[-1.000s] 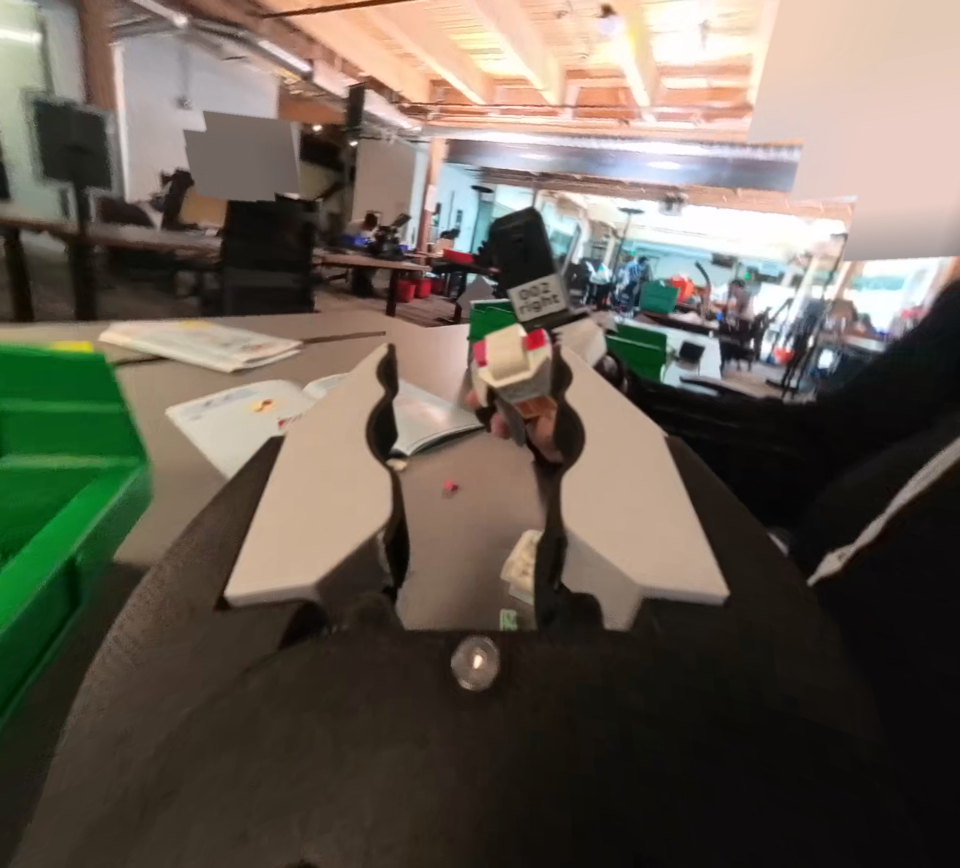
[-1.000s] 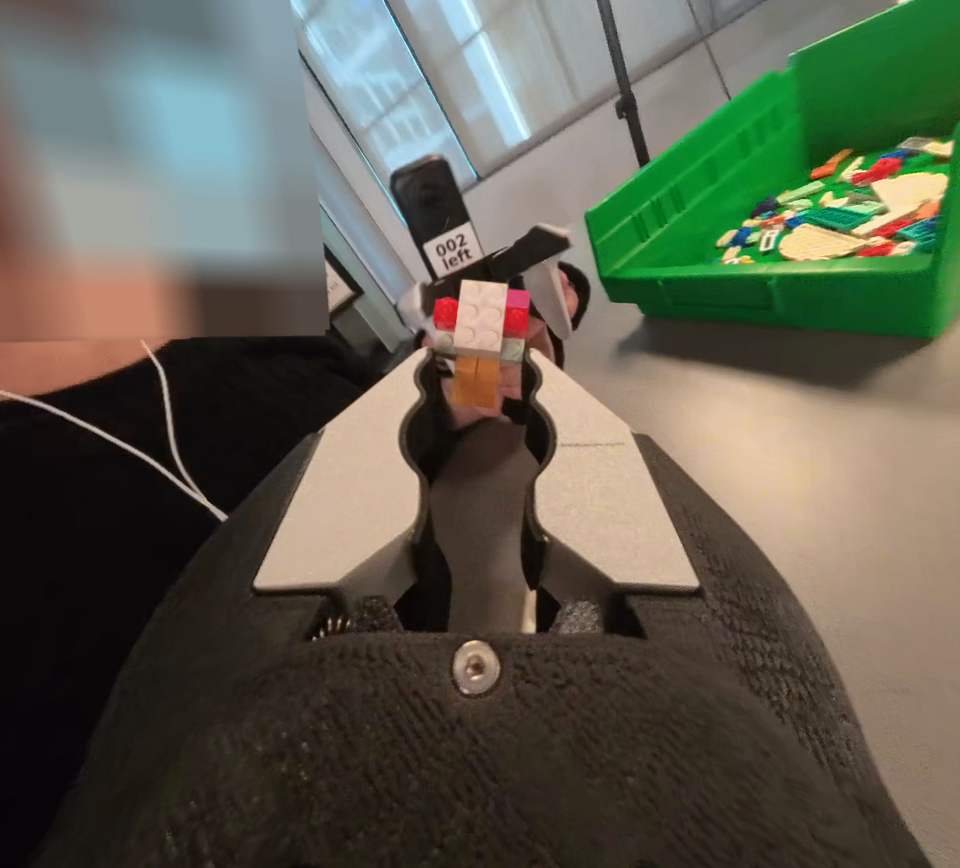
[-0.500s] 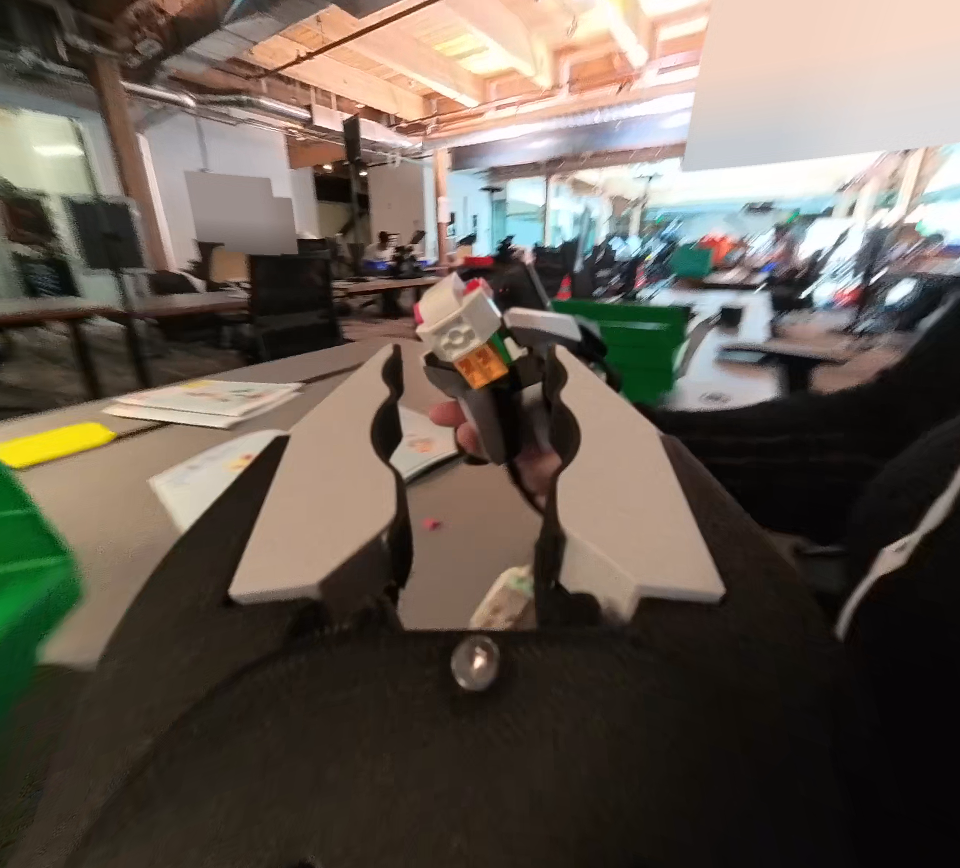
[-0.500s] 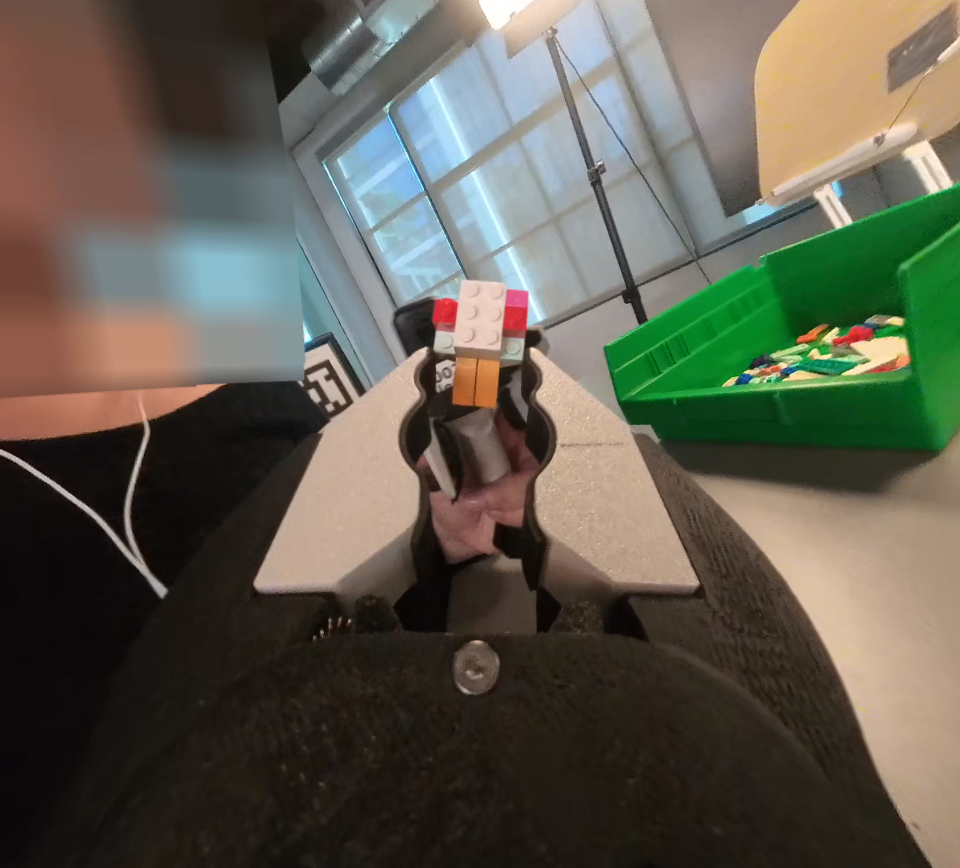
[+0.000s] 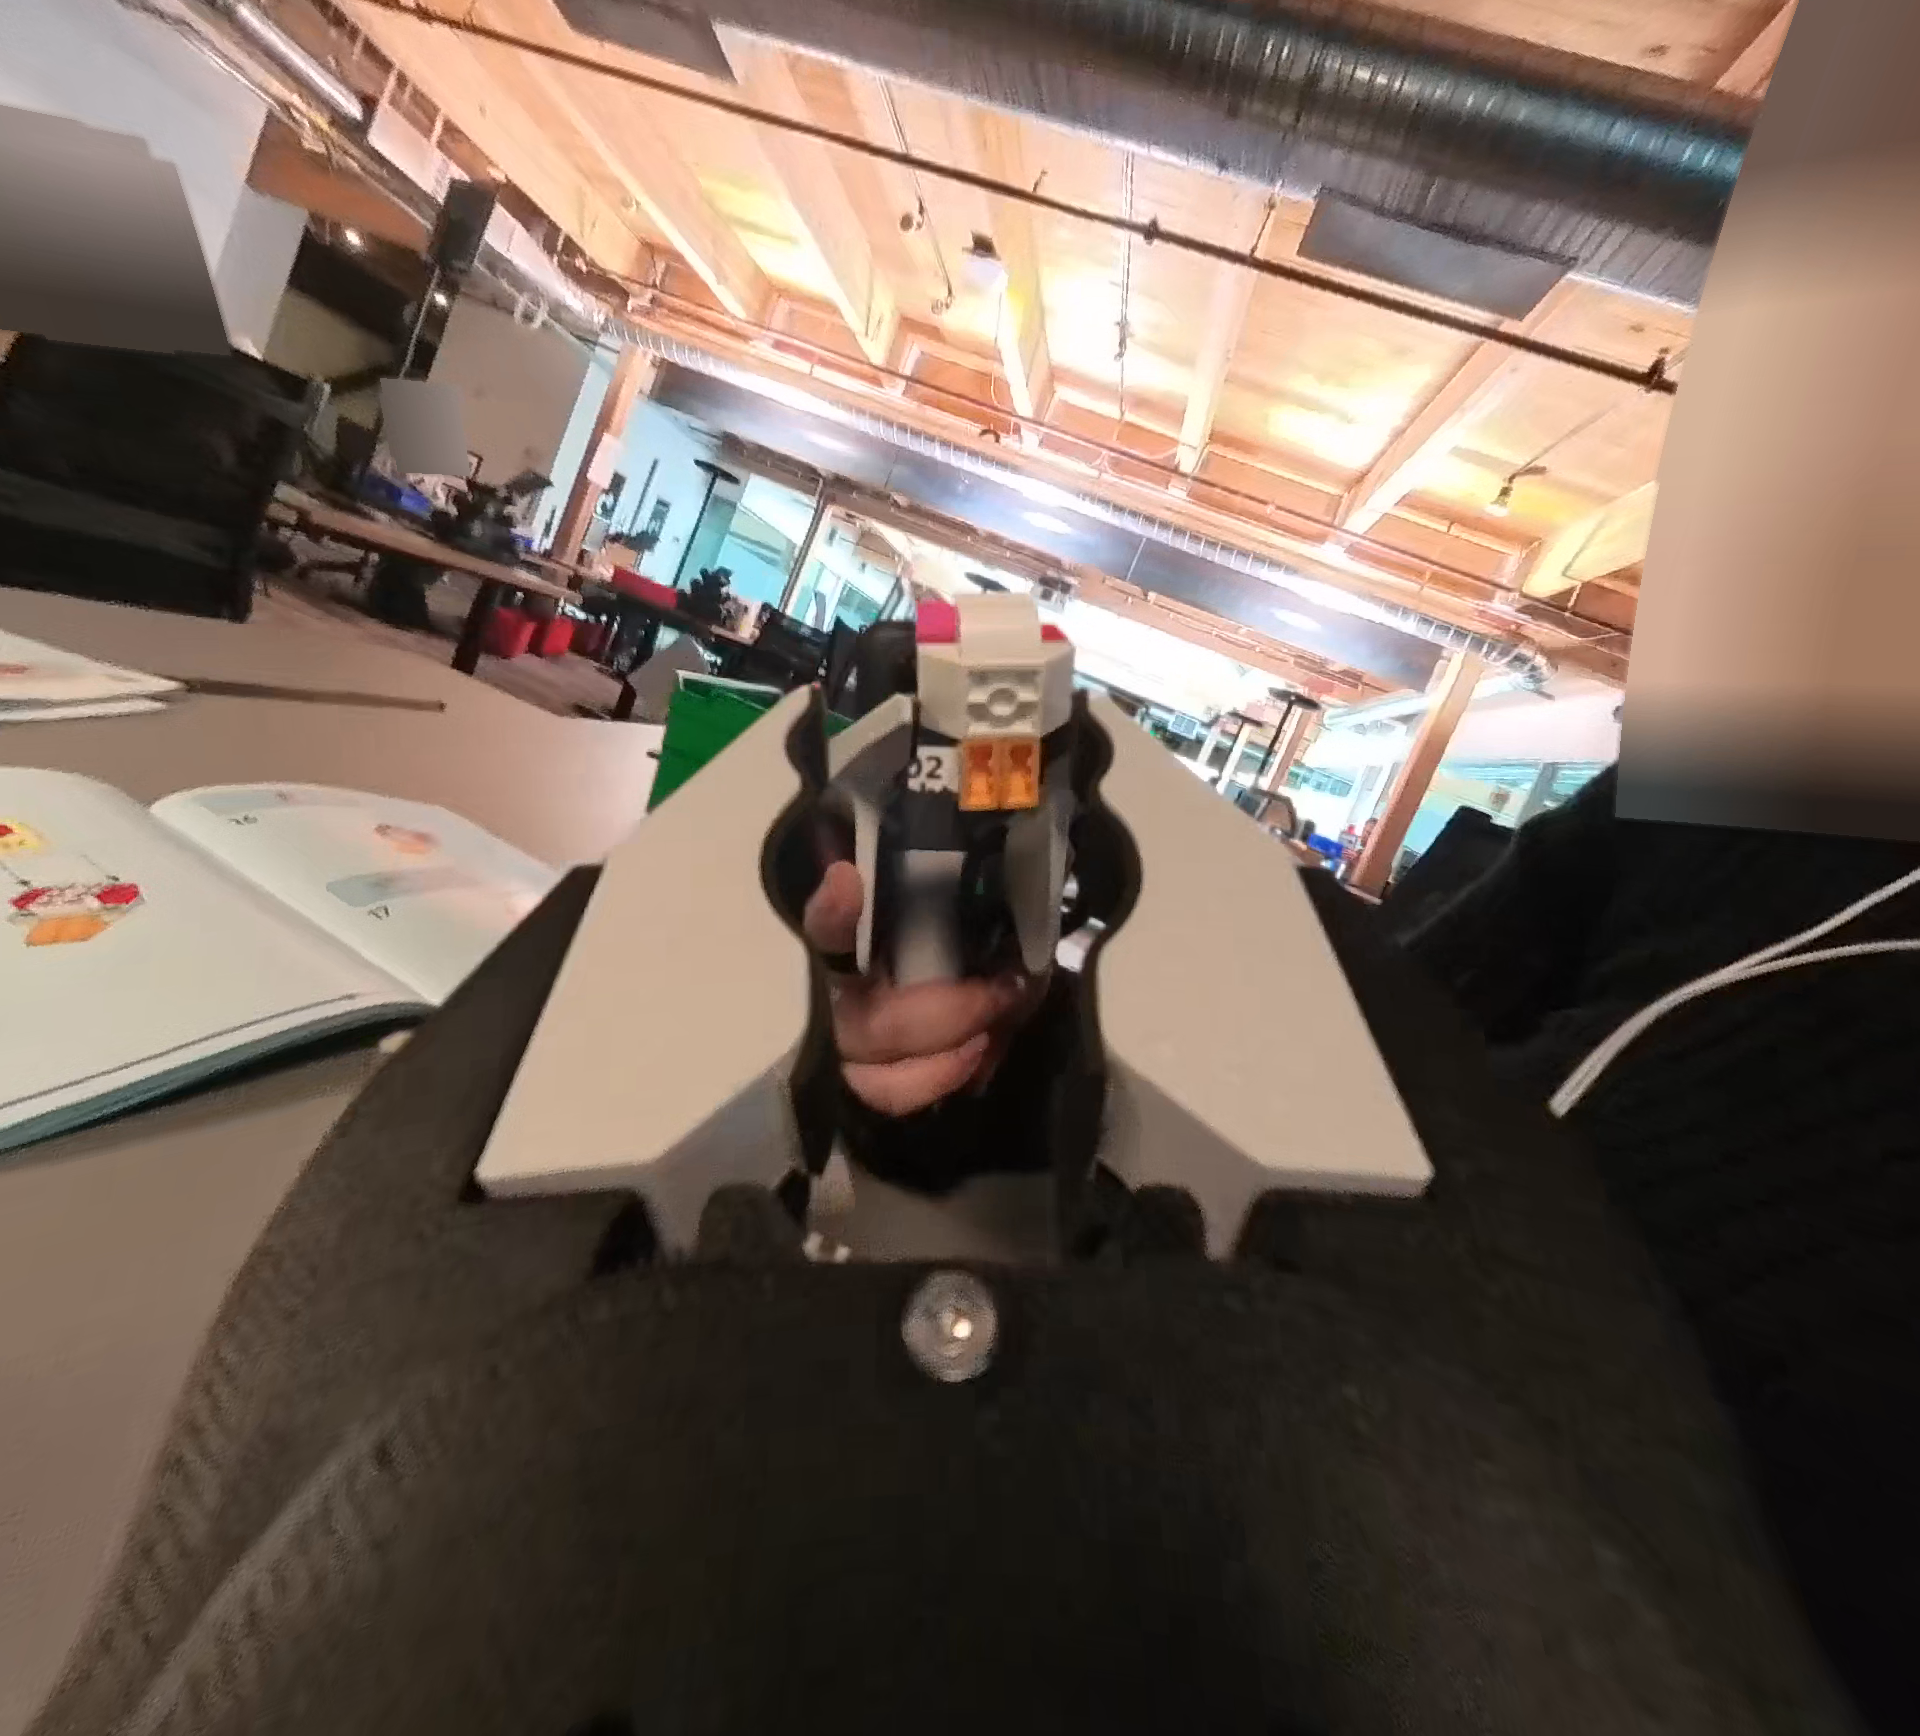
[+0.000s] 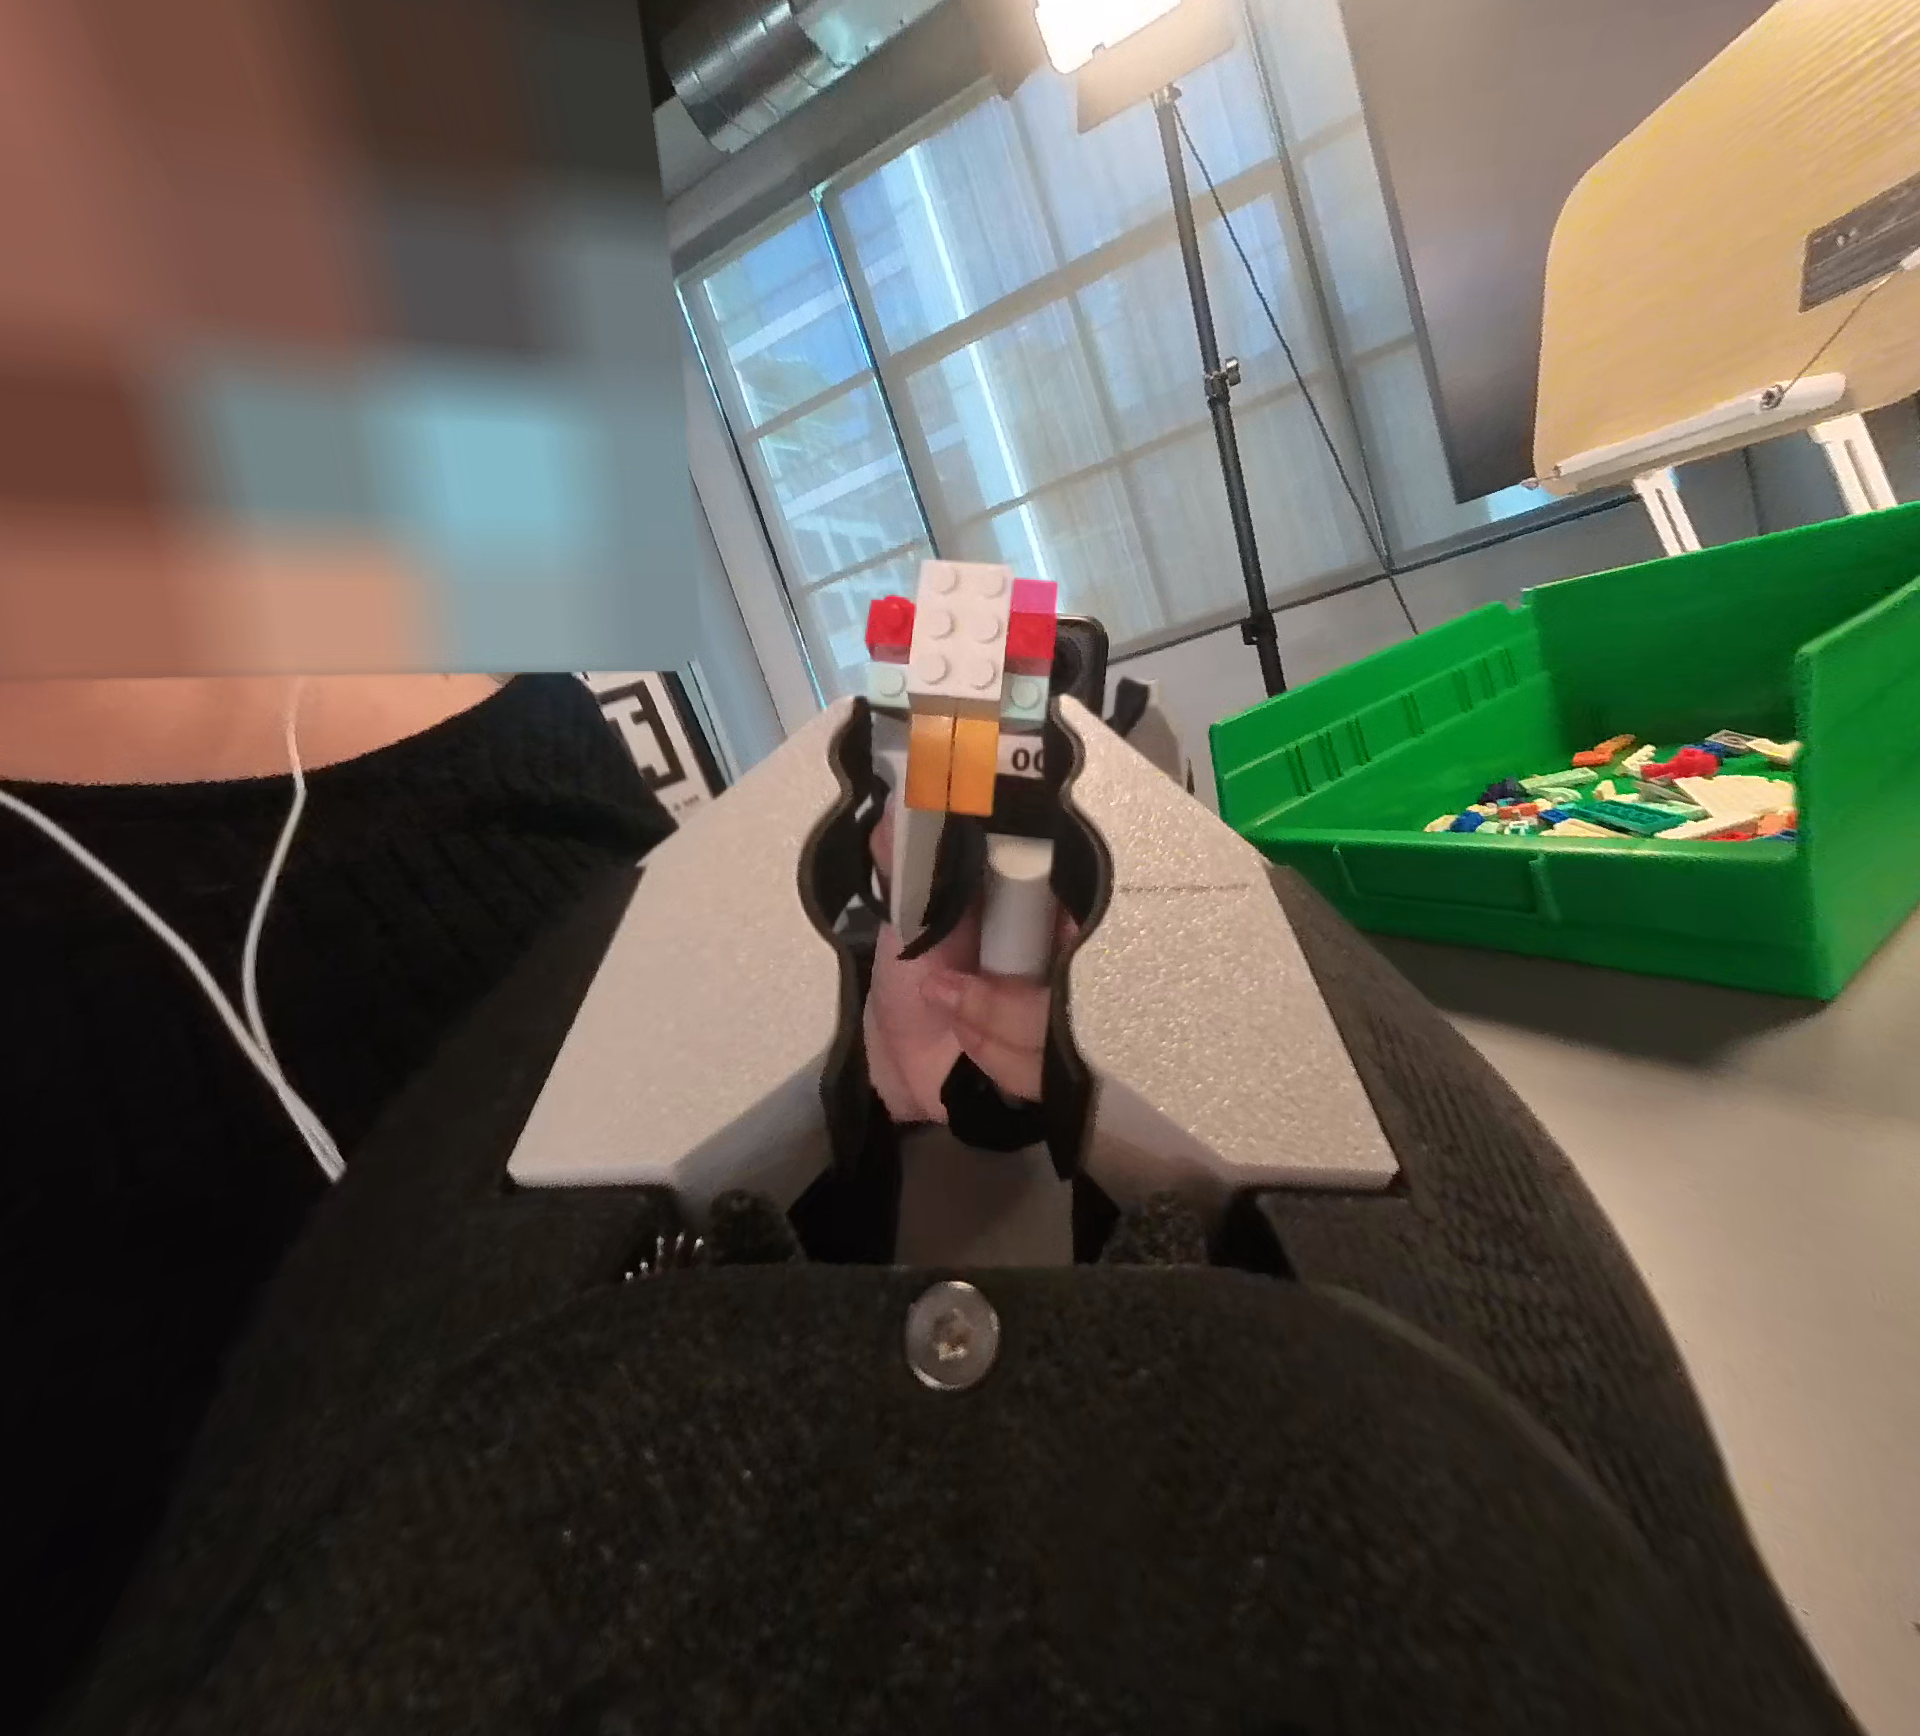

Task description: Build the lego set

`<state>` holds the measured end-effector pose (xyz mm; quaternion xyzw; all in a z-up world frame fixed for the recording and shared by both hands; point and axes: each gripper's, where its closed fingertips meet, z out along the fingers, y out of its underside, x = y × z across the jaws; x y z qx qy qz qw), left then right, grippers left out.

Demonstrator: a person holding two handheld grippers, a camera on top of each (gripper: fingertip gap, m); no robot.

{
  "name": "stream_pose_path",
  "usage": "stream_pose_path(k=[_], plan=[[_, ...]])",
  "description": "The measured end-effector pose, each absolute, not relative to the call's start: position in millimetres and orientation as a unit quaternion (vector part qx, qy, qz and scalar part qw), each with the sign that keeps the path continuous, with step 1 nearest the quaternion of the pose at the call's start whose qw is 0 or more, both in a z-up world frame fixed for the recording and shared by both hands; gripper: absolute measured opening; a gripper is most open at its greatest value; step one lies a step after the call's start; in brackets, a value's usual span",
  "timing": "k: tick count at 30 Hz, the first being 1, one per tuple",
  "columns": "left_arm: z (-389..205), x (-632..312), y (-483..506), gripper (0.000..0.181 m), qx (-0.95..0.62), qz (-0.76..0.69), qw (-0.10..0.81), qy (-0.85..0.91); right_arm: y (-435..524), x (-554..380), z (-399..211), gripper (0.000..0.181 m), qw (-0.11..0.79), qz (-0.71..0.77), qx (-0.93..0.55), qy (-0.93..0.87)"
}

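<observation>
A small lego model [image 6: 956,647] has a white studded top, red and pink side pieces and an orange base. My right gripper [image 6: 961,710] is shut on it, pinching its pale green side pieces between the tips, and holds it up in the air. In the left wrist view the model [image 5: 992,699] sits right at the tips of my left gripper [image 5: 945,710], whose jaws are open with a gap on the model's left side. The two grippers face each other. The left gripper's fingers [image 6: 912,865] show just below the model's orange base.
A green bin [image 6: 1403,751] of loose bricks stands on the grey table to the right. An open instruction booklet [image 5: 208,938] lies on the table [image 5: 156,1271] to the left. A person in a black top is close behind the grippers. Less than 4 cm separates the two grippers' tips.
Both grippers have tilted up, so the views now show more ceiling. The left gripper has lined up on the model and its jaws have narrowed slightly. The right keeps its grip.
</observation>
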<state>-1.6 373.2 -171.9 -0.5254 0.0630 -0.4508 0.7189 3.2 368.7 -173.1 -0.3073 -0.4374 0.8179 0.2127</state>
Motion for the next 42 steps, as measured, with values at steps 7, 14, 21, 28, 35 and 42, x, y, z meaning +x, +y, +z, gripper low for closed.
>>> stream_pose_path(k=[7, 14, 21, 28, 35, 42], plan=[[-171, 4, 368, 0.031, -0.524, -0.421, 0.734, 0.095, 362, 0, -185, 0.031, 0.256, 0.769, -0.308, -0.497], [-179, 10, 371, 0.038, -0.552, -0.404, 0.72, 0.116, 364, 1, -194, 0.031, 0.294, 0.722, -0.309, -0.544], [-185, 13, 372, 0.056, -0.569, -0.408, 0.703, 0.123, 380, 14, -166, 0.031, 0.284, 0.785, -0.298, -0.463], [-165, 13, 386, 0.054, -0.56, -0.064, 0.805, 0.188, 395, 9, -149, 0.031, 0.258, 0.853, -0.316, -0.325], [-164, 6, 395, 0.023, -0.553, 0.008, 0.811, 0.189, 399, 0, -156, 0.031, 0.284, 0.841, -0.343, -0.308], [-168, 9, 396, 0.02, -0.545, 0.057, 0.809, 0.213, 397, -4, -160, 0.031, 0.28, 0.834, -0.354, -0.317]])
